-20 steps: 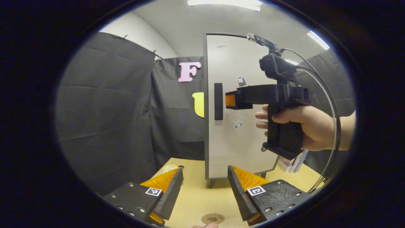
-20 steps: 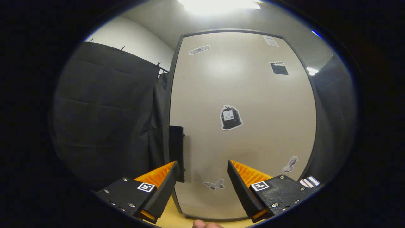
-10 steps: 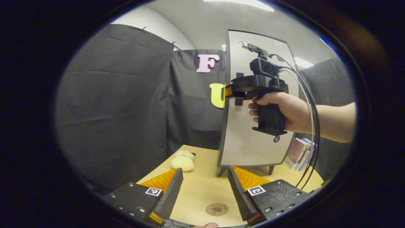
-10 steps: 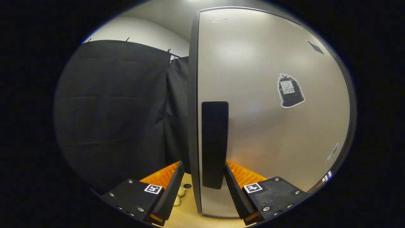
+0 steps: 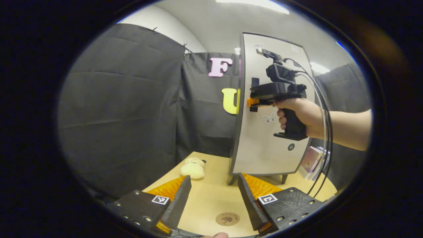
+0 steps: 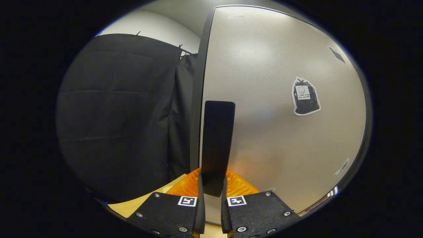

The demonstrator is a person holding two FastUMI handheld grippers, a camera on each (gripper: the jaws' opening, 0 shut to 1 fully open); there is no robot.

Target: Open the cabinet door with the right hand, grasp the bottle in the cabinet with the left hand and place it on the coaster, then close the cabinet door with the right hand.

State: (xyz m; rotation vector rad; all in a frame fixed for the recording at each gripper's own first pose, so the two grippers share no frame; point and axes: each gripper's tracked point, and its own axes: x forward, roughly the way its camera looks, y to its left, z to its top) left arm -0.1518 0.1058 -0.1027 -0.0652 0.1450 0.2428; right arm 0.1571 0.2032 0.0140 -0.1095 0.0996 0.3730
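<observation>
A tall cabinet with a pale grey door (image 5: 264, 138) (image 6: 274, 125) stands on the wooden table, its door shut. In the right gripper view my right gripper (image 6: 211, 185) is shut on the black vertical door handle (image 6: 216, 142). The left gripper view shows that right gripper (image 5: 252, 101), held by a hand, clamped at the handle (image 5: 254, 84) on the door's left edge. My left gripper (image 5: 214, 195) hangs open above the table, nothing between its fingers. A round brown coaster (image 5: 227, 218) lies on the table just below it. The bottle is hidden behind the door.
A cream plush toy (image 5: 192, 168) lies on the table left of the cabinet. Books or cases (image 5: 312, 158) lean at the cabinet's right side. Black cloth walls close in the left and back. Cables (image 5: 325, 132) trail from the right gripper.
My right gripper moved up to the door handle and closed its fingers on it. The left gripper pulled back and turned slightly, bringing the coaster and plush toy into its view.
</observation>
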